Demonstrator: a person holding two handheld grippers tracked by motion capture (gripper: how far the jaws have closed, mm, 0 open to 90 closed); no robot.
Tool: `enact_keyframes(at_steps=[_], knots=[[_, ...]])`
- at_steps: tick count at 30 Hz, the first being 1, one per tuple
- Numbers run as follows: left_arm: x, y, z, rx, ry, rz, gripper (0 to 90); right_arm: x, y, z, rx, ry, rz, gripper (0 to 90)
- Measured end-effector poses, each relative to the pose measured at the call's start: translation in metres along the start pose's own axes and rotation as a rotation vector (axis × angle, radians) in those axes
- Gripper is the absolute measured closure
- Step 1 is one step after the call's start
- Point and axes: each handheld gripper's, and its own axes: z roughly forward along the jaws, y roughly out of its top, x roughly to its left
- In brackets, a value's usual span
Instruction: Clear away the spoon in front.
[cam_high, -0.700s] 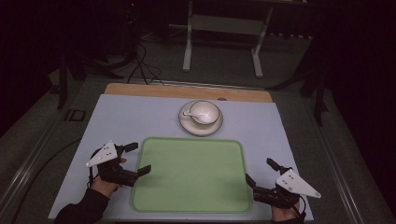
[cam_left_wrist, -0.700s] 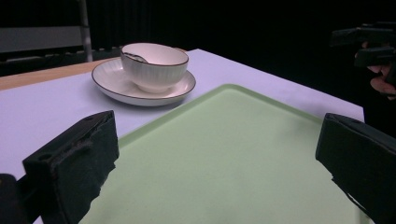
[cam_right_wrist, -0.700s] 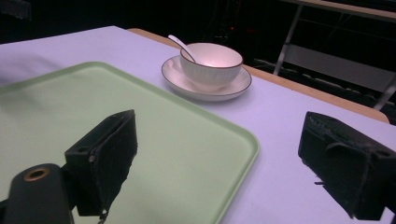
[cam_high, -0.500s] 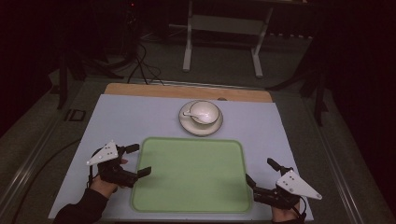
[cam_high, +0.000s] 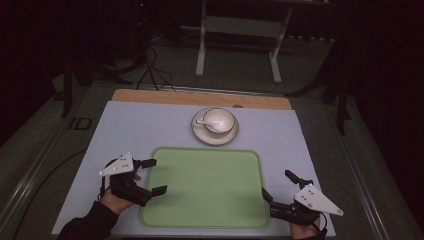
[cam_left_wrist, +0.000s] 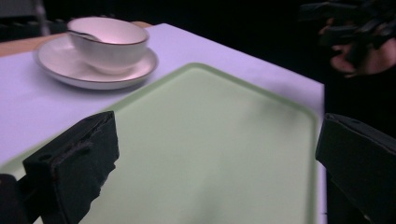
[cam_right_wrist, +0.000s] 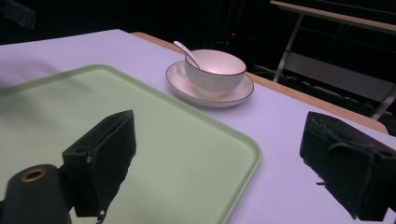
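Green tray (cam_high: 206, 186) lying flat on the worktop (cam_high: 125, 125), between the two claws, its surface bare. Left claw (cam_high: 153, 176) sits just beside the tray's left edge, its jaws spread wide with nothing between them; in the left gripper view the tray (cam_left_wrist: 210, 140) runs across the gap between the jaws. Right claw (cam_high: 280, 186) sits just beside the tray's right near corner, likewise spread wide and holding nothing; in the right gripper view the tray's rim (cam_right_wrist: 243, 154) passes between its jaws.

Change over the last fraction of a second: very little. Both claws keep nearly the same stations at the tray's two sides, the right one having settled only a touch lower and outward; the tray itself has not shifted. This reads as a poised start, probably before either a two-sided grip on the tray or a reach beyond it; no grasp is yet made.

Ahead of both claws, past the tray's far edge and apart from it, stands a white bowl (cam_high: 219, 119) on a saucer (cam_high: 201, 131), with a spoon (cam_high: 206, 123) resting in the bowl, handle toward the left claw's side
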Motion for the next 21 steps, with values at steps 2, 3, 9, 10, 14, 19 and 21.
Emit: enact_keyframes(at_steps=[2,3,9,10,14,19,21], knots=[[-0.003,0.007,0.0,-0.006,-0.019,0.001,0.0,0.0,0.0,0.0,-0.002,-0.002,-0.004,10.7],[-0.004,0.009,0.001,-0.005,-0.026,0.002,0.0,0.001,0.001,-0.001,-0.005,-0.002,-0.003,10.7],[-0.013,0.028,0.007,0.004,-0.062,0.046,0.5,0.001,0.001,-0.001,-0.012,0.009,-0.006,10.7],[-0.015,0.032,0.008,0.0,-0.06,0.061,0.5,0.001,0.001,-0.001,-0.014,0.009,-0.009,10.8],[-0.019,0.051,0.014,-0.003,-0.059,0.115,1.0,0.001,0.002,-0.001,-0.016,0.008,-0.013,10.7],[-0.017,0.073,0.022,-0.02,-0.065,0.13,1.7,0.001,0.002,-0.002,-0.02,0.006,-0.012,10.7],[-0.016,0.079,0.026,-0.022,-0.056,0.143,2.6,0.002,0.002,-0.002,-0.021,0.006,-0.013,10.8]])
